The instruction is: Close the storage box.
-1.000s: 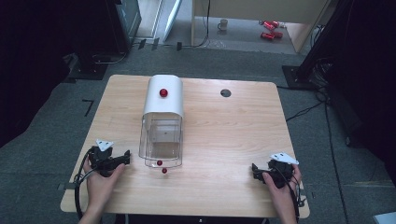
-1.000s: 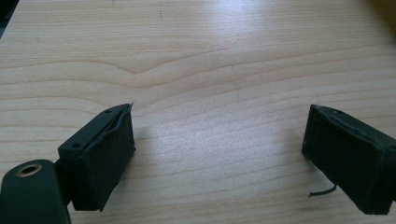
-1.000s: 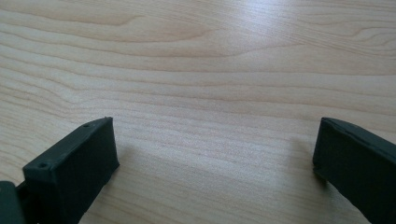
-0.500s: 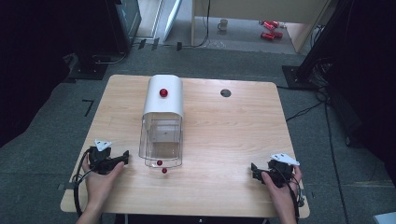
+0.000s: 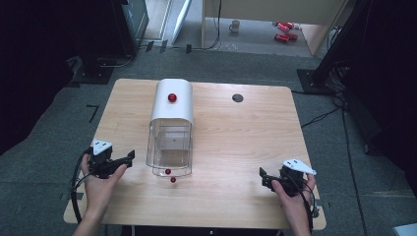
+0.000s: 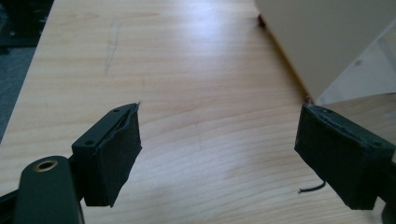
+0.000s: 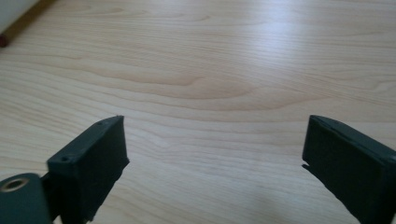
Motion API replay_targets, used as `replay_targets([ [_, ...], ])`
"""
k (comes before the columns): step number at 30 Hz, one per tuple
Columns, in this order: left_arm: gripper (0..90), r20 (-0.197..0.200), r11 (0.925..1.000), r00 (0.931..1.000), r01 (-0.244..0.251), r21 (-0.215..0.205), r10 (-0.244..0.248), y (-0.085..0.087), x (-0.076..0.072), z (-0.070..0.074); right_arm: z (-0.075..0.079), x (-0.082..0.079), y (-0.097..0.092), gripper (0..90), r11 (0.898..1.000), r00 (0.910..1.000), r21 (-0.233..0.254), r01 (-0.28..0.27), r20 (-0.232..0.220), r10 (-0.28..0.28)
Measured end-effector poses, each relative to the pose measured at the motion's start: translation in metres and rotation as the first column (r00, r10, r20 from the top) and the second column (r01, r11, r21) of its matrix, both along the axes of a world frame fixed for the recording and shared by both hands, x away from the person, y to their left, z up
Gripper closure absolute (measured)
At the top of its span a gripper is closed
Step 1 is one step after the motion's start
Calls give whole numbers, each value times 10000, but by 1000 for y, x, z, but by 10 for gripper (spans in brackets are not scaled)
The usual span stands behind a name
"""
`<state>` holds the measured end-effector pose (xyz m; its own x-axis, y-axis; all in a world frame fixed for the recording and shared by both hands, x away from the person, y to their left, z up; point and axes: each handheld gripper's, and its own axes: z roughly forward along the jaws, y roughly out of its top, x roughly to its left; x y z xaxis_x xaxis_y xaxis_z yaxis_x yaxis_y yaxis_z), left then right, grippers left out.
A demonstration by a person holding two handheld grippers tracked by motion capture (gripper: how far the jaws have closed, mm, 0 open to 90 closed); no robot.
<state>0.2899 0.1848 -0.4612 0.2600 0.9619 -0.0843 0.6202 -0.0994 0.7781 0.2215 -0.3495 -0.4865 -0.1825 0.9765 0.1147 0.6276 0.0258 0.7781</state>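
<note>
At near edge of table, left gripper and right gripper both empty, jaws apart; both have just been closing slightly, nothing between. White-topped clear box stands mid-table, near left gripper, untouched. Likely approach step. Next: left gripper reaches for red knob at box front.
</note>
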Motion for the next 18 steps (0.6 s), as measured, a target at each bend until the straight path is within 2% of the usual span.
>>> replay_targets([
  [1, 146, 125, 9998, 9998, 172, -105, -171, -3, 1, 7, 5, -1, 6, 130, 9998, 9998, 113, -179, 79, 178],
  [4, 146, 351, 9990, 9986, 402, -176, -395, -8, 4, 16, 11, -2, 11, 142, 9989, 9992, 263, -380, 163, 376],
  [6, 147, 653, 9974, 9959, 645, -336, -622, -14, 7, 30, 20, -3, 23, 175, 9956, 9969, 551, -752, 269, 738],
  [10, 158, 1063, 9924, 9894, 1064, -625, -994, -22, 12, 47, 29, -5, 41, 243, 9913, 9929, 624, -1160, 338, 1140],
  [12, 160, 1141, 9913, 9878, 1141, -653, -1061, -24, 12, 50, 31, -6, 46, 268, 9878, 9906, 768, -1352, 322, 1330],
  [13, 164, 1351, 9873, 9822, 1413, -730, -1306, -30, 13, 58, 34, -7, 57, 295, 9802, 9844, 934, -1749, 354, 1723],
  [15, 177, 1502, 9853, 9785, 1535, -747, -1410, -34, 14, 62, 36, -8, 67, 326, 9753, 9796, 941, -2000, 370, 1973],
  [18, 243, 1772, 9800, 9703, 1814, -816, -1648, -41, 16, 70, 39, -8, 85, 375, 9645, 9702, 1057, -2419, 385, 2391],
])
